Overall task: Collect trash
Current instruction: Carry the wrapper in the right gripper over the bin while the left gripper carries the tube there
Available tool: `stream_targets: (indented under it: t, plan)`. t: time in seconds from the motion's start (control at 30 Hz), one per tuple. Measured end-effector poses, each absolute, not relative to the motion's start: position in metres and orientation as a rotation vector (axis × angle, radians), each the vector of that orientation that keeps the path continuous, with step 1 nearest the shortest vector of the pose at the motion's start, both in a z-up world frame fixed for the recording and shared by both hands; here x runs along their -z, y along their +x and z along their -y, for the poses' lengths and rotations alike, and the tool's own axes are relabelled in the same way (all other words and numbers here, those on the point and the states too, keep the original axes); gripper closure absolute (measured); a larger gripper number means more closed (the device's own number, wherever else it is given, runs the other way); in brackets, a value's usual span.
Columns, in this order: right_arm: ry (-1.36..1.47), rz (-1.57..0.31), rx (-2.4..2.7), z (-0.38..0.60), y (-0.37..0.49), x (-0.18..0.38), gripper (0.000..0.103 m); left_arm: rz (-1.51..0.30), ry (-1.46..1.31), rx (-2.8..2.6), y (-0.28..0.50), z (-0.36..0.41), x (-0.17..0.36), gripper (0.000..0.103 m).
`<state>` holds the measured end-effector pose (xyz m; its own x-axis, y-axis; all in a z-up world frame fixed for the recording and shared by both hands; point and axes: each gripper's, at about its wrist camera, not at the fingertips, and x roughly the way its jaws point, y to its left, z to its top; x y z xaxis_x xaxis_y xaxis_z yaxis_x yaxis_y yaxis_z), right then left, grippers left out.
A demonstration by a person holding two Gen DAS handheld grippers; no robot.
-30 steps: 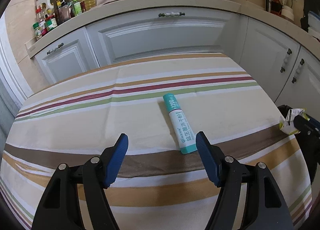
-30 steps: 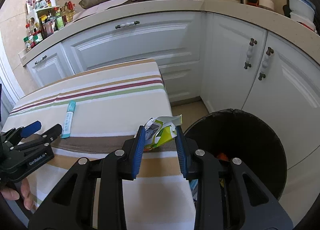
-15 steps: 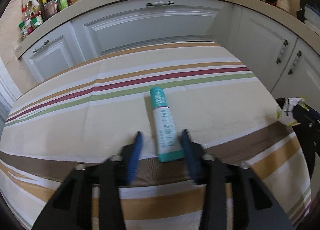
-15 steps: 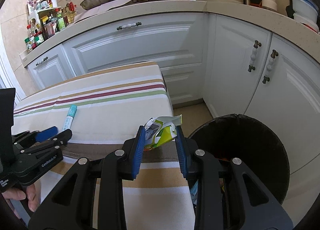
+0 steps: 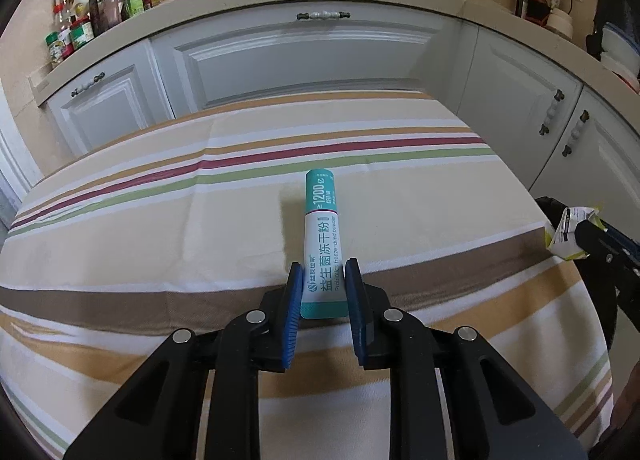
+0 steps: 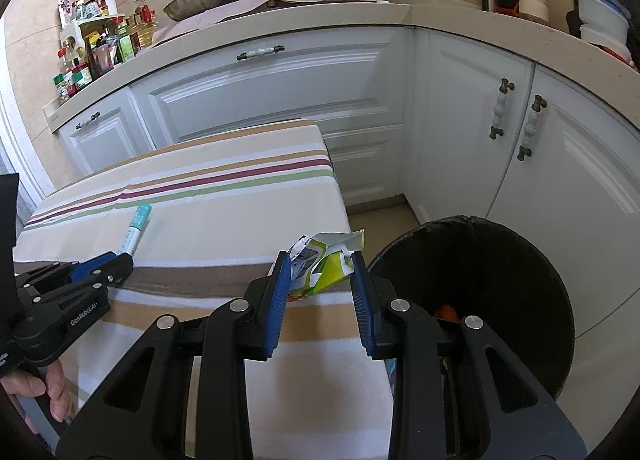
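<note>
Kitchen bench (image 5: 168, 228) under a striped cloth: two pieces of trash, one bin.
My left hand-held gripper (image 5: 323, 292) is closing on the near end of the single tube (image 5: 322, 236); I seat the pads squarely before lifting. My right hand-held gripper (image 6: 318, 274) grips the one crumpled packet (image 6: 326, 260) beside the one bin (image 6: 540, 260).

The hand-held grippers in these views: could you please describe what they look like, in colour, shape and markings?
Both are alike. The left hand-held gripper and the right hand-held gripper have matte black plastic frames with triangular cut-outs and round silver rivets. Each finger ends in a flat blue ribbed pad. White lettering reading "GenRobot.AI" runs along the side of the left one's frame, seen from the right wrist. No cables show.
</note>
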<state>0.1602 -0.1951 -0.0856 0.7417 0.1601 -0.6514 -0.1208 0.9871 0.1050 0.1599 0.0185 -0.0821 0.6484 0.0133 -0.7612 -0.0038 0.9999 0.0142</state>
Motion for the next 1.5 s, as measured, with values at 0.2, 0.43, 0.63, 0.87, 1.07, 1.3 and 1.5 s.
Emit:
stream_targets:
  t: [0.2, 0.43, 0.63, 0.87, 1.07, 1.3, 1.5]
  plan:
    - [0.052, -0.708, -0.158, 0.195, 0.139, 0.079, 0.073, -0.828, 0.020, -0.015, 0.141, -0.017, 0.071, 0.080]
    - [0.047, -0.687, -0.159, 0.195, 0.112, 0.068, 0.073, -0.792, 0.019, -0.013, 0.115, -0.017, 0.056, 0.081]
    - [0.048, -0.664, -0.155, 0.198, 0.091, 0.059, 0.073, -0.759, 0.027, -0.002, 0.094, -0.013, 0.044, 0.081]
    - [0.055, -0.638, -0.138, 0.207, 0.072, 0.050, 0.073, -0.729, 0.037, 0.020, 0.076, -0.003, 0.034, 0.080]
    - [0.064, -0.614, -0.111, 0.220, 0.060, 0.045, 0.073, -0.702, 0.049, 0.052, 0.065, 0.012, 0.026, 0.081]
    - [0.083, -0.589, -0.061, 0.243, 0.050, 0.039, 0.073, -0.674, 0.067, 0.104, 0.058, 0.036, 0.019, 0.081]
    - [0.097, -0.573, -0.011, 0.264, 0.042, 0.037, 0.073, -0.653, 0.084, 0.156, 0.054, 0.058, 0.014, 0.081]
